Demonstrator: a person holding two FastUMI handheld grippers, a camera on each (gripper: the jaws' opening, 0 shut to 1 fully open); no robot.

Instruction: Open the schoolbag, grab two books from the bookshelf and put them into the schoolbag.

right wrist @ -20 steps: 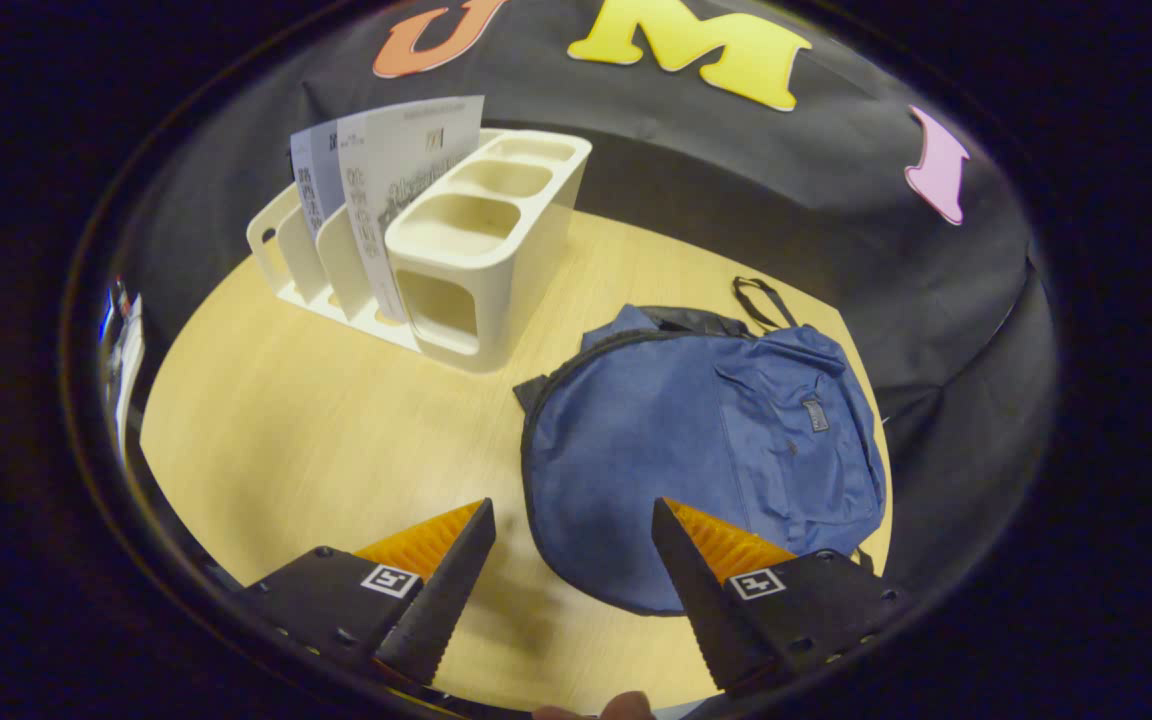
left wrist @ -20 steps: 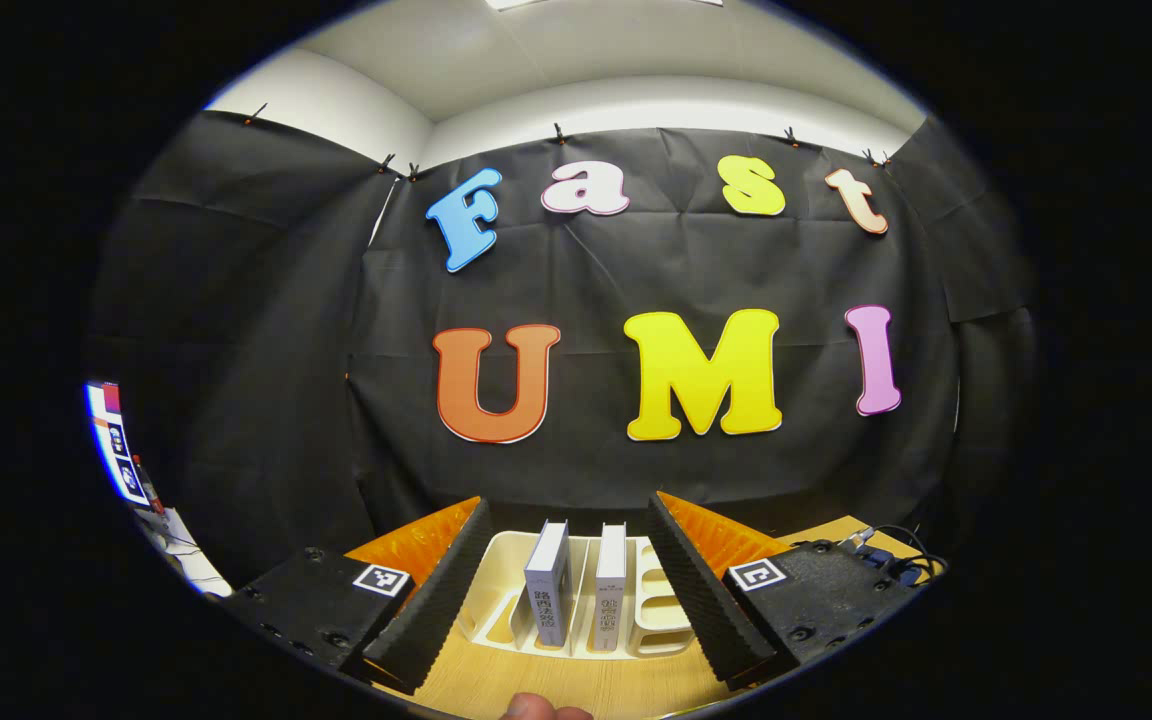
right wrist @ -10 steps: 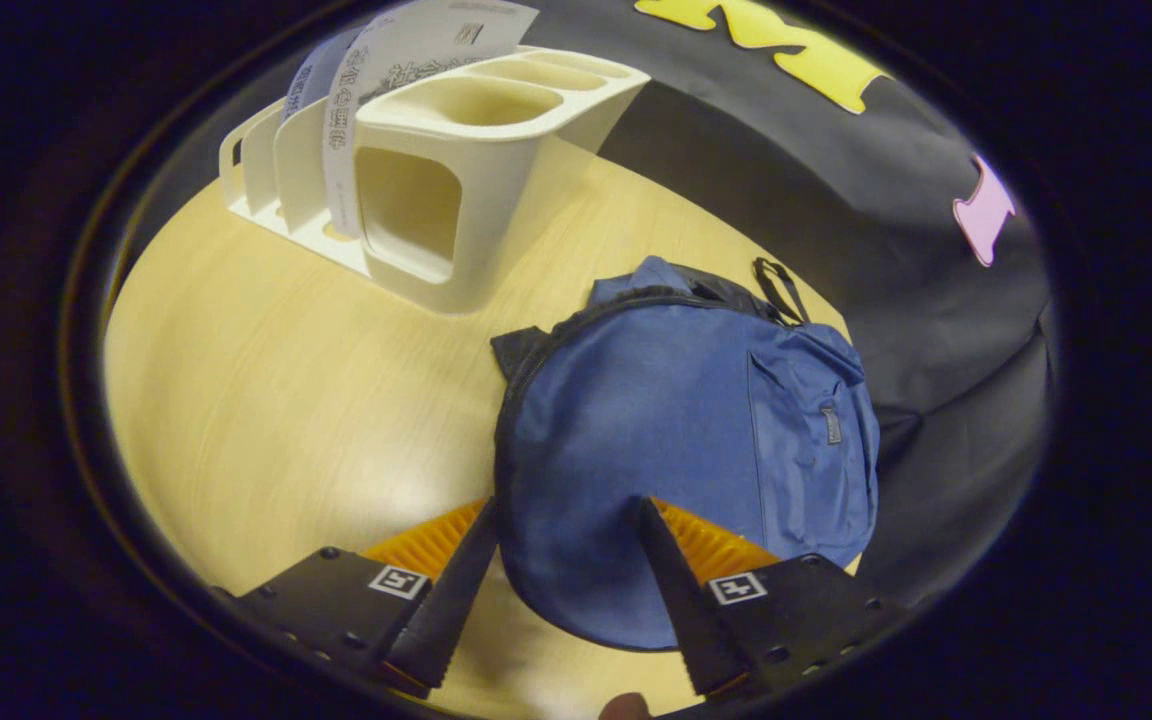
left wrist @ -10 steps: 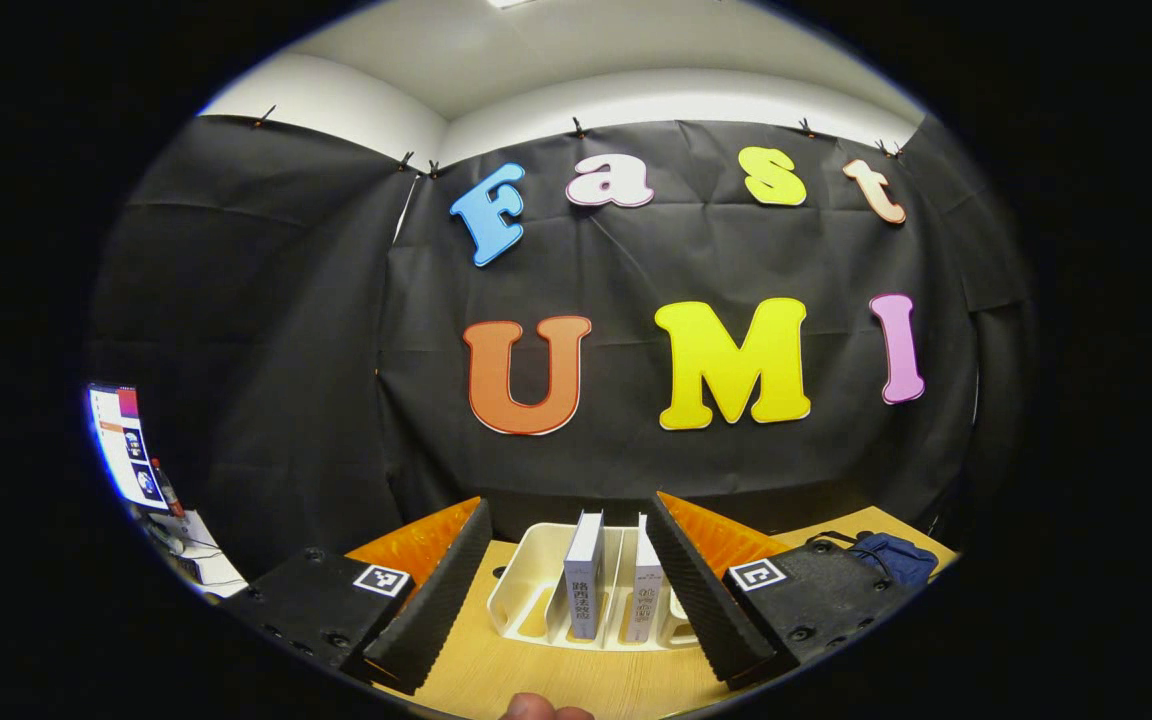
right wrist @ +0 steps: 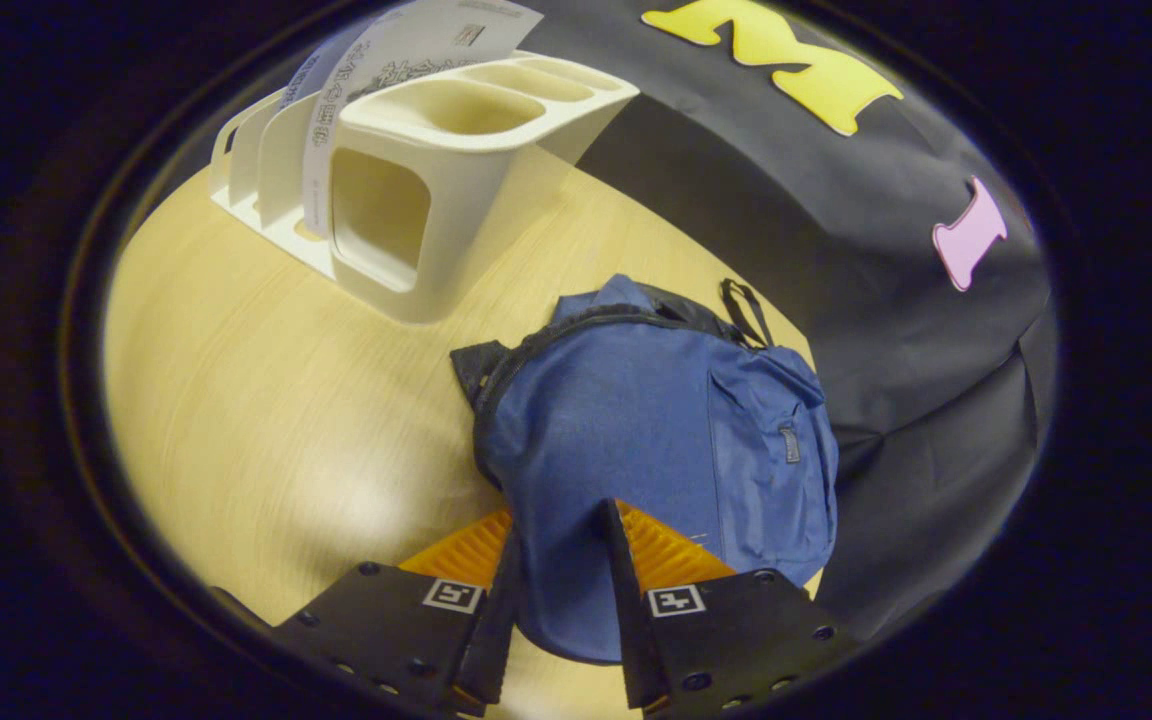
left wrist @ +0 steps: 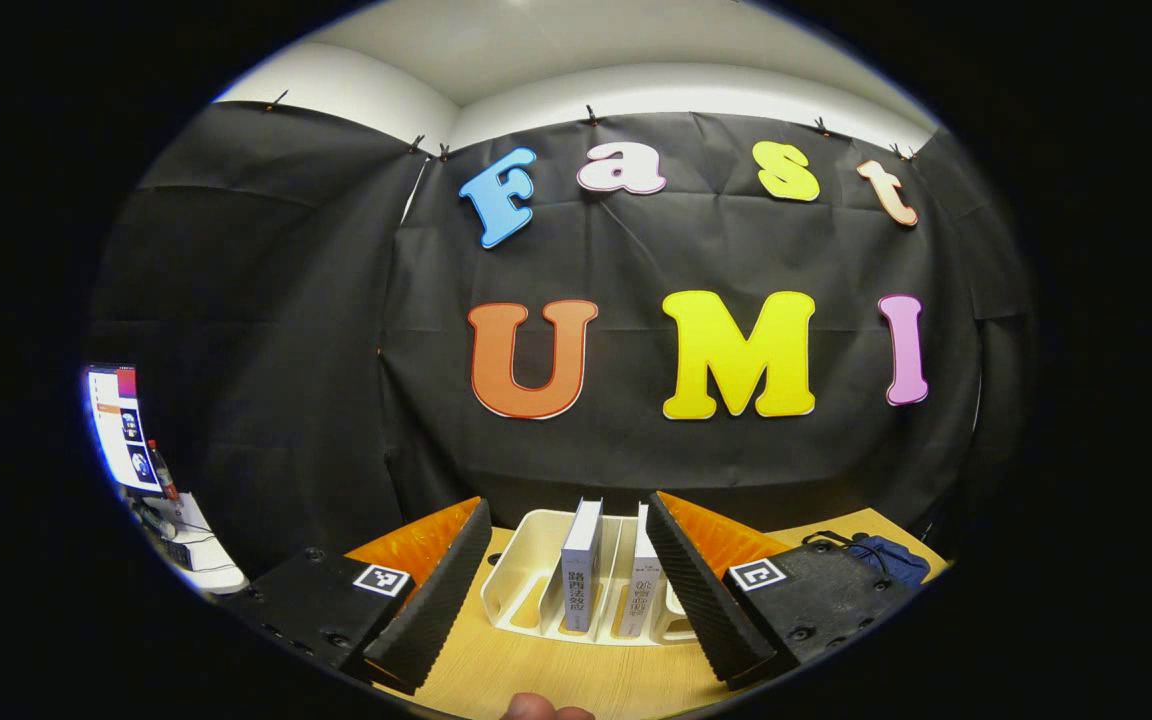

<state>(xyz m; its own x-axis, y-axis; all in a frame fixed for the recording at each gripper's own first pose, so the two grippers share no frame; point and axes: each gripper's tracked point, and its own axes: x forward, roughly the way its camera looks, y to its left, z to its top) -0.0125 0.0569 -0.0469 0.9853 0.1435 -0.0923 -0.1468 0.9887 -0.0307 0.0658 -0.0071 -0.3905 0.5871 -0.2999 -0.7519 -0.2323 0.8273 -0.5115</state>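
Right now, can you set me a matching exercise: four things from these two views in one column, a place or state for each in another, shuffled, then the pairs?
1. schoolbag
2. books
3. left gripper
4. right gripper

a. jaws wide apart, aimed at the rack
b. upright in rack slots
c. flat on the table, blue
d. jaws narrowed around the bag's near edge

Pairs: 1-c, 2-b, 3-a, 4-d

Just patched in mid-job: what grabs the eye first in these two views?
In the right gripper view, the blue schoolbag lies flat on the wooden table, with the right gripper at its near edge, jaws narrowed around the fabric. Behind it stands the cream bookshelf. In the left gripper view, the left gripper has its jaws wide apart, facing the two upright books in that rack.
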